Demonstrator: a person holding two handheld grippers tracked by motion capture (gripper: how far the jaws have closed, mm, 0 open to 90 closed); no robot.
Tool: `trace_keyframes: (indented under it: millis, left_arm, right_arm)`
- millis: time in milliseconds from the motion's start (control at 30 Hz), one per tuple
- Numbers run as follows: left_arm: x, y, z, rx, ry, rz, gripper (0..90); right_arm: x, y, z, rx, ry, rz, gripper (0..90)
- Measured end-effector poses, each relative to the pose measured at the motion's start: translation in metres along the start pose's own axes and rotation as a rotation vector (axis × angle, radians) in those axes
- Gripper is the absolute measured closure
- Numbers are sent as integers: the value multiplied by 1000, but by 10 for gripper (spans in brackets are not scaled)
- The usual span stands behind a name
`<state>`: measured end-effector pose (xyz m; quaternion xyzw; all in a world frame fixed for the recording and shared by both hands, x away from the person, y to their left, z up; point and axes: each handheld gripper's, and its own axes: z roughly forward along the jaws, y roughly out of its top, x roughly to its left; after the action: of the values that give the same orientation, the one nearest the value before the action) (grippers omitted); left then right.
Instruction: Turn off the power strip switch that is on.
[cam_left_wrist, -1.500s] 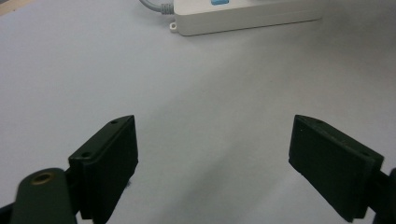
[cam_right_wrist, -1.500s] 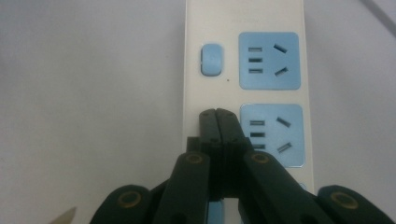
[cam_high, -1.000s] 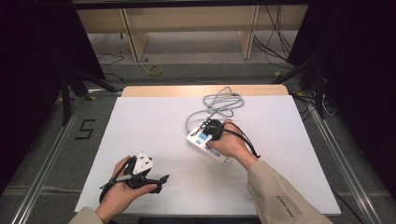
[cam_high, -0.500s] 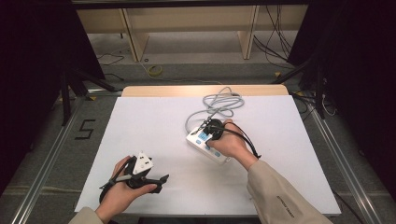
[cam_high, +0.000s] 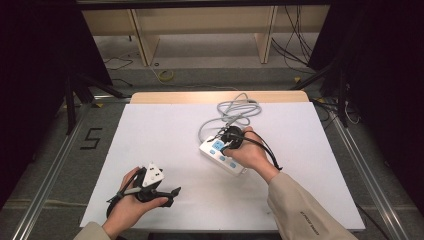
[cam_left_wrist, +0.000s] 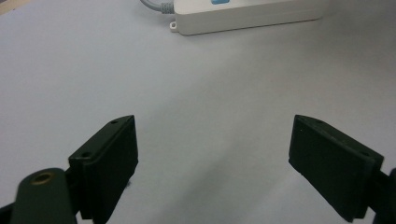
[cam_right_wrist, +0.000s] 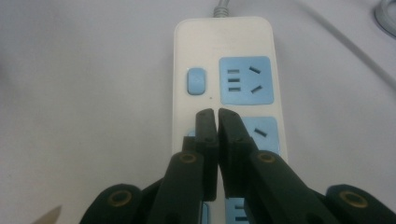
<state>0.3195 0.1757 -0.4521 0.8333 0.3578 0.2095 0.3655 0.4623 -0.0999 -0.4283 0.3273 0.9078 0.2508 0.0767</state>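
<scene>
Nothing much shifts since the earlier frames: both my hands sit where they were, but my right tongs (cam_right_wrist: 217, 112) have just been opening a crack, with nothing between them. They are almost pressed together, a thin slit showing, tips down over the white power strip (cam_high: 222, 156), right by its second blue switch. The first blue switch (cam_right_wrist: 195, 81) and the first blue socket (cam_right_wrist: 245, 80) lie just beyond the tips. The power strip lies flat on the white table (cam_high: 165, 130), right of middle, its grey cord (cam_high: 235, 111) coiled behind it. My left tongs (cam_left_wrist: 212, 161) are spread wide, pinching nothing, low over bare table near the front left, well apart from the strip.
</scene>
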Motion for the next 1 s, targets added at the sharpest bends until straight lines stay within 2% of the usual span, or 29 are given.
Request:
trace_keyframes:
  millis: [400, 1000]
  left_arm:
    - [0, 0, 0, 1, 1, -3, 151]
    - [0, 0, 0, 3, 2, -4, 152]
  right_arm:
    - [-6, -8, -10, -40, 3, 28, 789]
    - [-11, -24, -23, -102, 10, 41, 679]
